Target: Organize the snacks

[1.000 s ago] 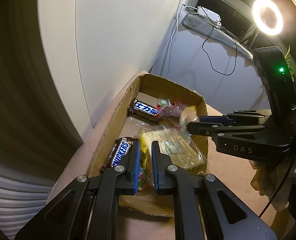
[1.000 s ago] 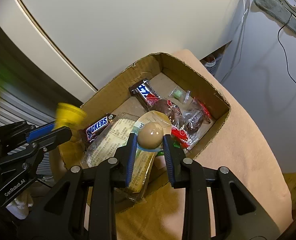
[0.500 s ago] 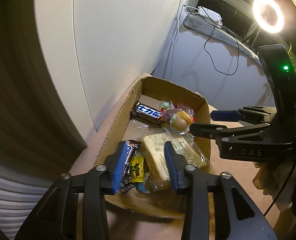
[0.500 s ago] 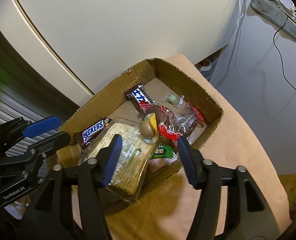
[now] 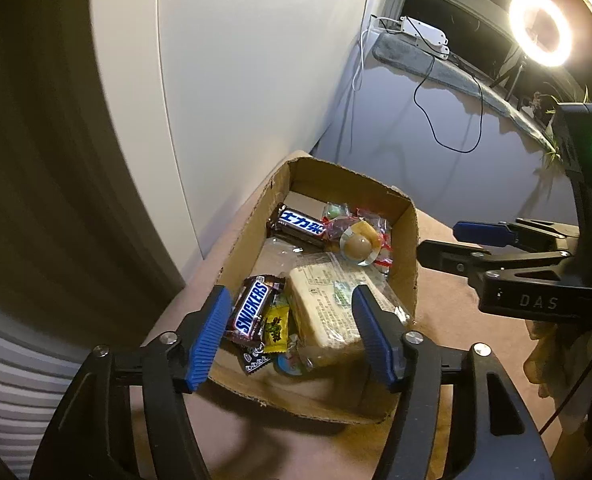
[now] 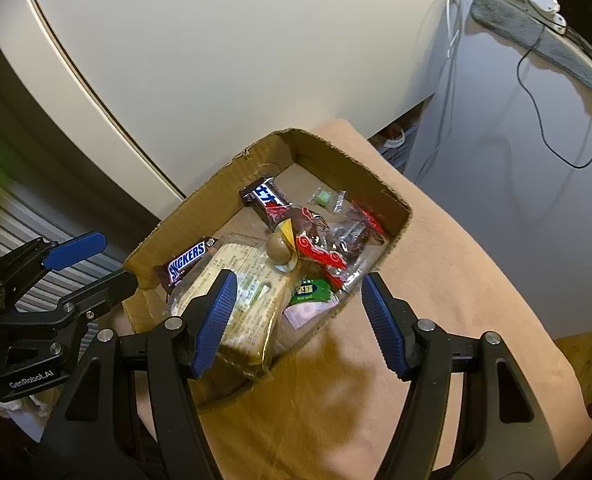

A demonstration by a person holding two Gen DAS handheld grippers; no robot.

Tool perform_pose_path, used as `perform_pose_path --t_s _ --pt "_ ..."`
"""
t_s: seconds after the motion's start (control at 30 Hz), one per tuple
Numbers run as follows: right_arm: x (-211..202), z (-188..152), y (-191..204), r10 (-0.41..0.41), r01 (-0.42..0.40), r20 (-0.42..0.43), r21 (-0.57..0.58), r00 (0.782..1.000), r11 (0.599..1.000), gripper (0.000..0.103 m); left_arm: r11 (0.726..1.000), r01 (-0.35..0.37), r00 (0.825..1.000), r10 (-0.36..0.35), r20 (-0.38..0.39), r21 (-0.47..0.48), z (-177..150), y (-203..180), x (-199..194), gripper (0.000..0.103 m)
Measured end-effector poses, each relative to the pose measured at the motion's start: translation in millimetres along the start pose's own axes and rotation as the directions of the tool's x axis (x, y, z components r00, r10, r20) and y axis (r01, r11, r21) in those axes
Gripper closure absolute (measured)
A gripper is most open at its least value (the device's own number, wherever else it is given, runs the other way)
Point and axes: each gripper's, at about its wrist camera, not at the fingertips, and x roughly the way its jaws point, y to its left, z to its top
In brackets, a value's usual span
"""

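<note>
the cardboard box (image 5: 403,248) sits mid-frame on a tan cloth (image 6: 455,280), its long axis running from lower centre toward the upper middle in the left wrist view. inside, the snickers bar (image 5: 252,308) lies lengthwise along that axis, beside a wrapped sandwich (image 5: 327,312); a round brown egg snack (image 5: 357,246) rests further back. the left gripper (image 5: 292,336) tilts steeply down over the box's near end, jaws spread and just been opening, pinching nothing. the right gripper (image 6: 299,320) also angles down, jaws spread, empty.
</note>
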Motion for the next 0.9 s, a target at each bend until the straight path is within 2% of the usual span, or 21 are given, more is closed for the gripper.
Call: perform_pose_path --t_s 0.23,0.6,0.63,0.7,0.9 --pt "-24.8 -15.8 -5.0 -0.005 0.004 0.049 0.034 0.999 0.999 0.035 1.0 -0.006 1.0 0.006 0.026 0.001 -4.6 -5.9 -17.9 0.039" --pt "-65.6 -39.9 -10.1 -0.041 0.033 0.129 0.06 0.991 0.998 0.035 0.997 -0.062 0.997 0.06 0.057 0.04 -17.4 -18.3 -41.9 0.039" --pt "-67.7 -42.0 -10.8 -0.044 0.036 0.133 0.063 0.99 0.997 0.032 0.997 -0.063 0.996 0.061 0.057 0.04 -19.1 -18.9 -43.6 0.039" --pt "-73.4 -48.8 -12.3 -0.051 0.04 0.147 0.074 0.988 0.996 0.016 0.997 -0.064 0.997 0.062 0.056 0.037 -21.6 -19.4 -46.0 0.039" --pt "-88.1 -64.2 -14.6 -0.083 0.065 0.183 0.103 0.98 0.993 0.015 0.997 -0.068 0.996 0.066 0.052 0.038 -29.1 -24.8 -51.5 0.037"
